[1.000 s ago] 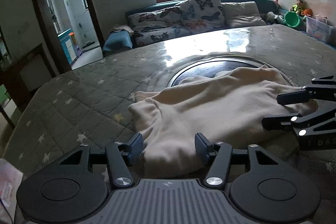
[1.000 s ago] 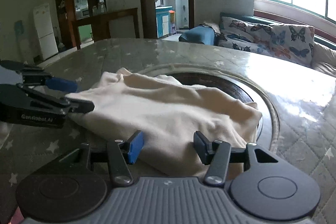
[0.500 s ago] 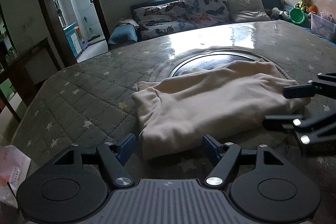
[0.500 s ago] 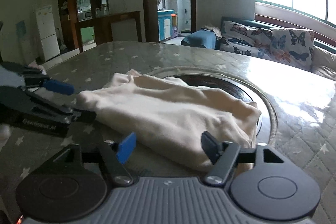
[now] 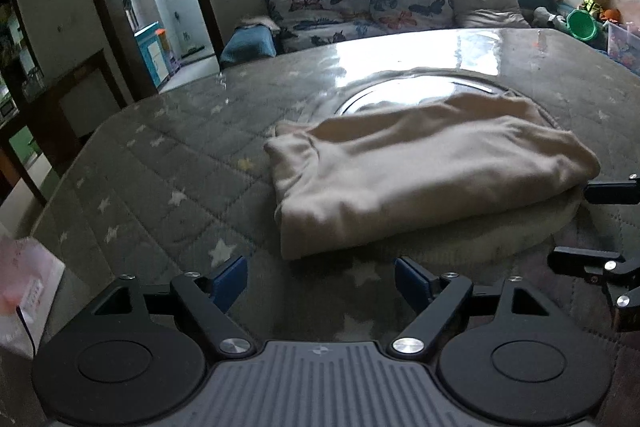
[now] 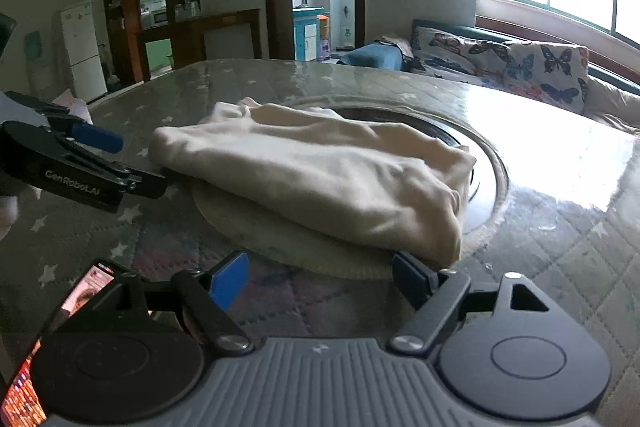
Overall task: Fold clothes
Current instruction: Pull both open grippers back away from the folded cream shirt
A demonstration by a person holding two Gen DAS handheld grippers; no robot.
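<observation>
- A cream-coloured soft garment (image 5: 424,171), folded over into a thick oblong bundle, lies on the grey star-patterned quilted table cover (image 5: 160,163), partly over a round dark inset (image 6: 460,139) in the middle of the table.
- A paler ribbed edge of cloth (image 6: 280,239) pokes out from under the bundle on its near side.
- The left gripper (image 5: 320,277) sits just short of the bundle's near left corner; its blue-padded jaws are spreading apart, with only bare table cover between them.
- The right gripper (image 6: 318,275) sits at the bundle's near right corner, its jaws also widening; its right pad (image 6: 408,277) is right at the cloth's corner, and whether it touches I cannot tell.
- A phone with a lit screen (image 6: 60,327) lies at the right gripper's left.
- Butterfly-print cushions (image 5: 384,3) line a sofa under the window.
</observation>
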